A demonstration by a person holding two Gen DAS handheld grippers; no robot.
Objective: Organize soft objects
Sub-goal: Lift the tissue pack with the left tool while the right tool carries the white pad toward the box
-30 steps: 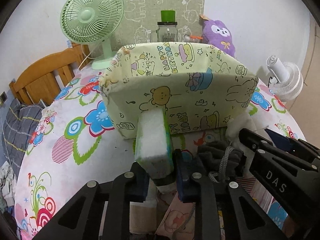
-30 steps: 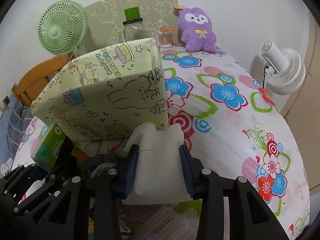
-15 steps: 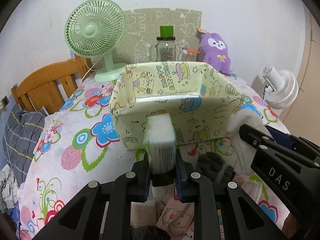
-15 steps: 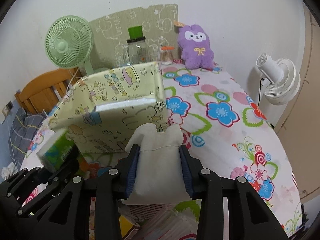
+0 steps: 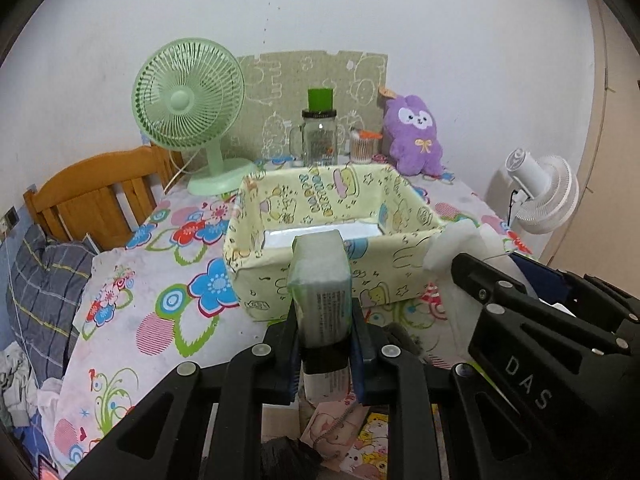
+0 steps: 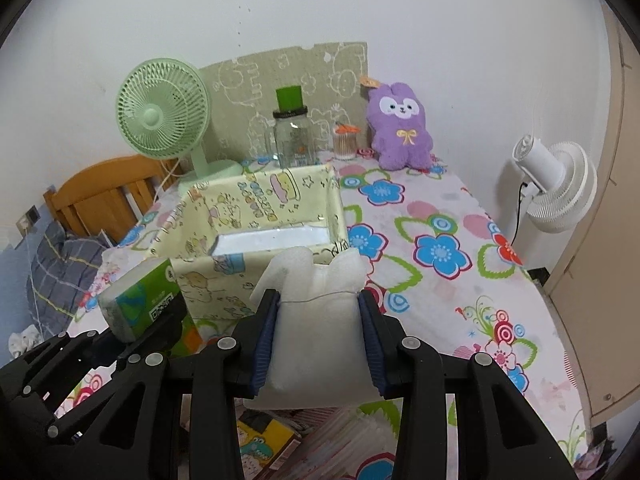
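My left gripper (image 5: pixel 323 320) is shut on a green and white tissue pack (image 5: pixel 320 276), held up in front of the yellow cartoon-print fabric box (image 5: pixel 276 272). In the right wrist view the same tissue pack (image 6: pixel 138 306) shows at the left in the left gripper (image 6: pixel 132 332). My right gripper (image 6: pixel 318 328) is shut on a white foam pouch (image 6: pixel 318 320), just in front of the yellow box (image 6: pixel 208 284). The pouch (image 5: pixel 452 244) and right gripper (image 5: pixel 520 332) also appear at the right of the left wrist view. The box stands open with a shiny white floor.
Along the back wall stand a green fan (image 5: pixel 188 108), a glass jar (image 5: pixel 319 136), a cotton-swab cup (image 5: pixel 362 146) and a purple plush (image 5: pixel 416 136). A white fan (image 6: pixel 556 184) stands off the right edge. Flat packets (image 6: pixel 268 436) and a dark fabric item (image 5: pixel 404 340) lie below the grippers. A wooden headboard (image 5: pixel 96 192) is at the left.
Both grippers have risen with their loads, so the box now sits lower in view and its open inside shows. The left grip has tightened on the tissue pack.
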